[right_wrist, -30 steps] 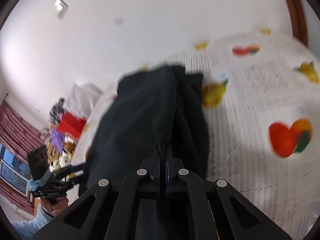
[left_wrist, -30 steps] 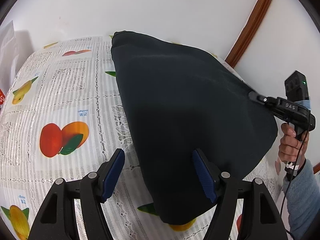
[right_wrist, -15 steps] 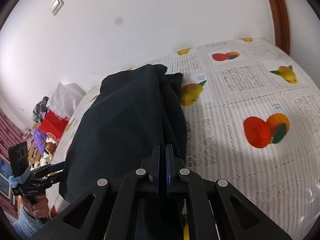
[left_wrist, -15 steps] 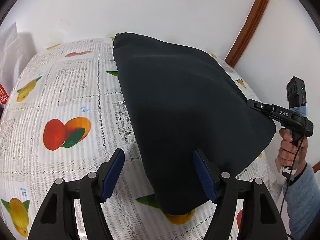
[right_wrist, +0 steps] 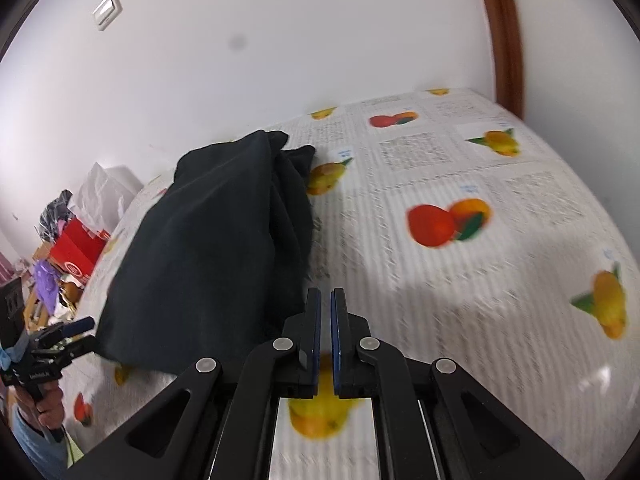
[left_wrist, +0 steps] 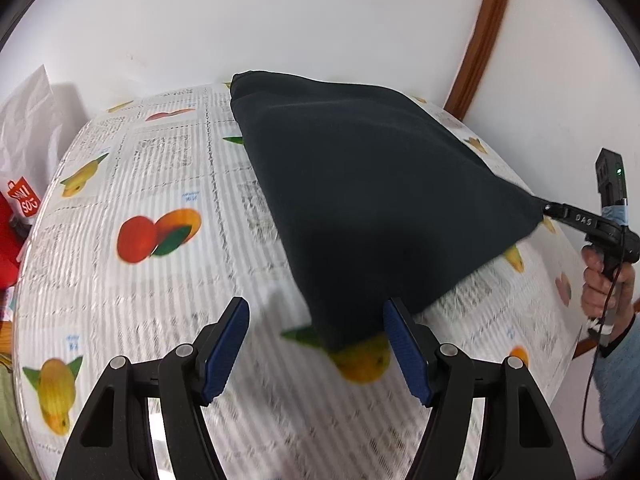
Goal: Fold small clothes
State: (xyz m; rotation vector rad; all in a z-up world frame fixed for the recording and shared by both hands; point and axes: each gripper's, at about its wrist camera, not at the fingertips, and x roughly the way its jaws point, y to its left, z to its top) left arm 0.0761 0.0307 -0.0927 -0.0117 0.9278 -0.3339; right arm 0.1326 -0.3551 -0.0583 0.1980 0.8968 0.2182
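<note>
A dark navy garment (left_wrist: pixel 372 200) lies folded over on the fruit-print tablecloth (left_wrist: pixel 160 184). My left gripper (left_wrist: pixel 316 344) is open, its blue pads just short of the garment's near corner, holding nothing. In the left wrist view my right gripper (left_wrist: pixel 546 209) touches the garment's right corner. In the right wrist view the right gripper (right_wrist: pixel 325 304) has a narrow gap between its pads with no cloth in it, and the garment (right_wrist: pixel 216 240) lies just to its left. The left gripper (right_wrist: pixel 82 330) shows open at the lower left.
The table sits against a white wall with a brown door frame (left_wrist: pixel 476 36) at the right. A white bag (left_wrist: pixel 24 128) and a red bag (left_wrist: pixel 20 216) stand off the table's left edge. Clutter (right_wrist: pixel 60 248) lies beyond the table's edge.
The right gripper has parted slightly and let the garment's corner slip out. The cloth has dropped lower onto the table. The left gripper has drawn back toward the near corner, still open.
</note>
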